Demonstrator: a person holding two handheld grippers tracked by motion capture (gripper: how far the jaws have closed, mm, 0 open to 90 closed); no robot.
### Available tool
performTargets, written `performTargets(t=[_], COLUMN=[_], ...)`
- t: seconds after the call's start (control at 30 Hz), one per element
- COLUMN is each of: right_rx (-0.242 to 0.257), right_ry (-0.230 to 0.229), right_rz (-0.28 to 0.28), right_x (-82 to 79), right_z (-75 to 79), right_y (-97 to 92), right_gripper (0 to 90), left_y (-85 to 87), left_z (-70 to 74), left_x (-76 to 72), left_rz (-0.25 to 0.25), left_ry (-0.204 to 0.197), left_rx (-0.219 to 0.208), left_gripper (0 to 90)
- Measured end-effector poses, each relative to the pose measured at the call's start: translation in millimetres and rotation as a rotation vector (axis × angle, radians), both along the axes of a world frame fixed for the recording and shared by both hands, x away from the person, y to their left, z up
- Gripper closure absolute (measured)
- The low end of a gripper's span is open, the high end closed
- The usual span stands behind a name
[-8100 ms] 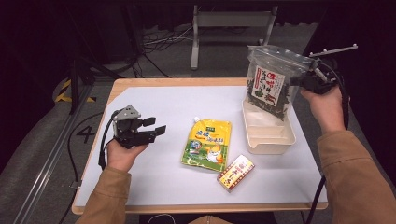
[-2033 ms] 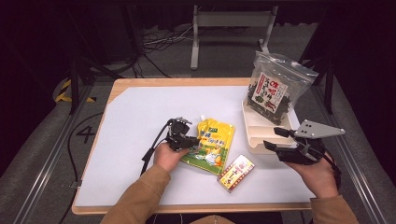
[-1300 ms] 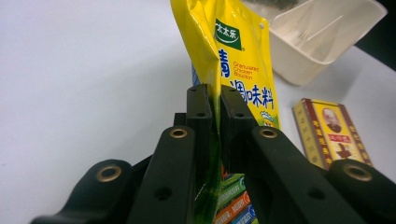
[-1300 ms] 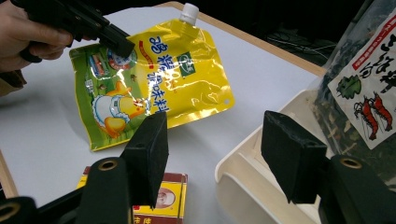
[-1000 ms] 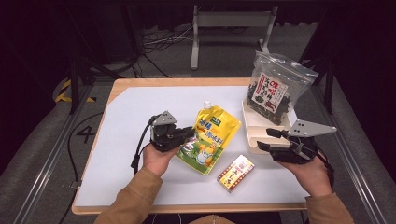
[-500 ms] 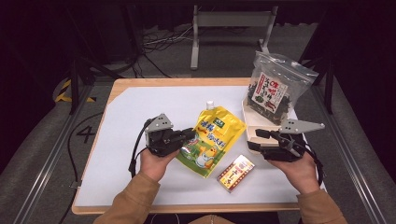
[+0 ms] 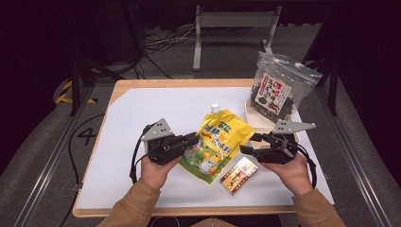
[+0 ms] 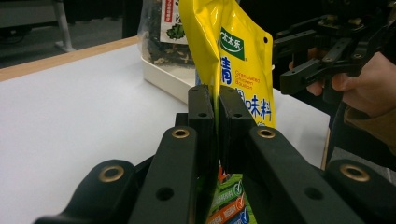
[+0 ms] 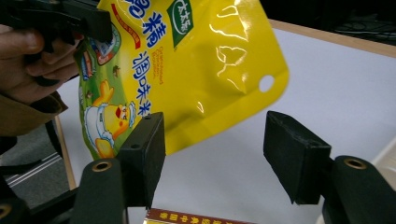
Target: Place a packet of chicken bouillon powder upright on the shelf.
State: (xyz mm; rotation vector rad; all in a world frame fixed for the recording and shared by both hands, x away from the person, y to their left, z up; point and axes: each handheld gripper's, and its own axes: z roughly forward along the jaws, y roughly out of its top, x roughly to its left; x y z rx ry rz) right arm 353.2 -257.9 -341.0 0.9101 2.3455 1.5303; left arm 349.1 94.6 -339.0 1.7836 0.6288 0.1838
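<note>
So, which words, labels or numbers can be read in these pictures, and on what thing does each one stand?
"Granulated Chicken Bouillon": small English print on the yellow pouch.
"太太乐": green logo on the same pouch.
"4": marked on the floor left of the table.
Dark snack bag: red-and-white label, characters too blurred.
Small box: print too small.

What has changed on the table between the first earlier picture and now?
The left gripper has taken hold of the yellow pouch and lifted it off the table. The right gripper let go of the seaweed bag, which now stands in the white tray, then came toward the pouch, its jaws just opening, not gripping. The small box stayed where it was.
</note>
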Motion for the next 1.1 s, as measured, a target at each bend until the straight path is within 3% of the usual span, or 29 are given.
performTargets(t=[0.17, 0.37, 0.67, 0.9, 1.1], right_rx=[0.047, 0.059, 0.092, 0.109, 0.081], right_ry=[0.048, 0.063, 0.133, 0.132, 0.099], right_rz=[0.051, 0.066, 0.123, 0.129, 0.115], right_x=[2.1, 2.5, 4.2, 3.0, -1.0], right_z=[-3.6, -5.4, -6.5, -4.1, -0.5], right_y=[9.2, 13.4, 14.1, 11.5, 12.9], right_gripper=[38.4, 40.9, 66.2, 82.8, 84.8], left_y=[-2.7, -6.2, -11.7, -12.2, -12.4], left_z=[-0.7, -2.2, -4.8, -5.7, -6.5], left_x=[-3.0, -4.3, -6.3, -5.9, -5.1], left_rz=[-0.021, -0.036, -0.067, -0.073, -0.074], left_ry=[-0.01, -0.013, -0.038, -0.032, -0.035], left_rx=[-0.006, -0.017, -0.019, -0.02, -0.016], left_gripper=[85.3, 85.2, 84.8, 84.4, 84.3])
